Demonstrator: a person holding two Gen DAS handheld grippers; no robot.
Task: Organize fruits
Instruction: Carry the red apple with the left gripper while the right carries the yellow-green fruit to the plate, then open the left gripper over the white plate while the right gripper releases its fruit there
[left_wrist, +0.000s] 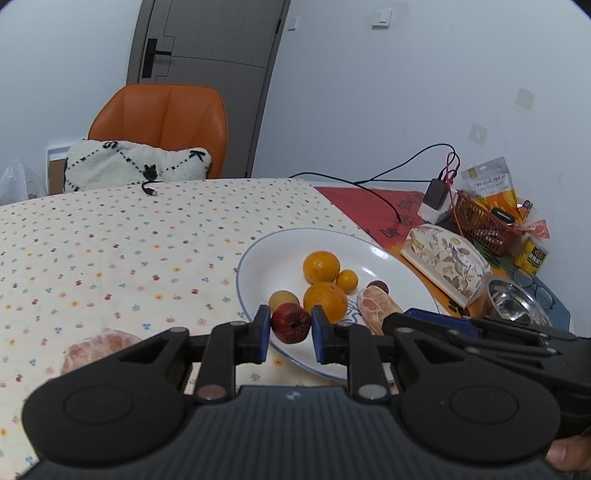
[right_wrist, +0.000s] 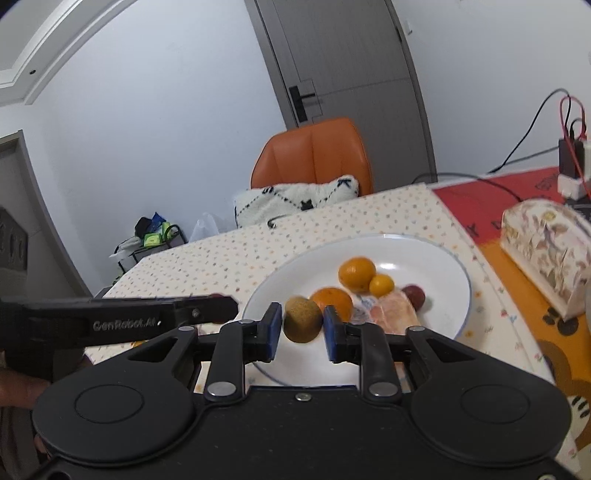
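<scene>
Left wrist view. Left gripper (left_wrist: 290, 326) is clamped on a dark red fruit (left_wrist: 290, 324), both blue pads against its sides, held over the near rim of the white plate (left_wrist: 258, 258). Judged reason: carrying it in to join the fruit already there. Just beyond the tips lie a brownish fruit (left_wrist: 282, 300) and two oranges (left_wrist: 325, 301), with a small orange (left_wrist: 347, 280) and a peeled pink segment (left_wrist: 376, 304) off to the tips' right. A second peeled pink piece (left_wrist: 99, 349) sits on the dotted tablecloth (left_wrist: 110, 240), well to the left of the tongs, not yet on the plate.

Right wrist view. Right gripper (right_wrist: 301, 330) has the brownish fruit (right_wrist: 303, 319) between its pads; a thin gap shows on the left side, so the pads stand slightly apart and the fruit looks freed onto the plate (right_wrist: 436, 254). The left tool enters from this gripper's left, level with its tips.
</scene>
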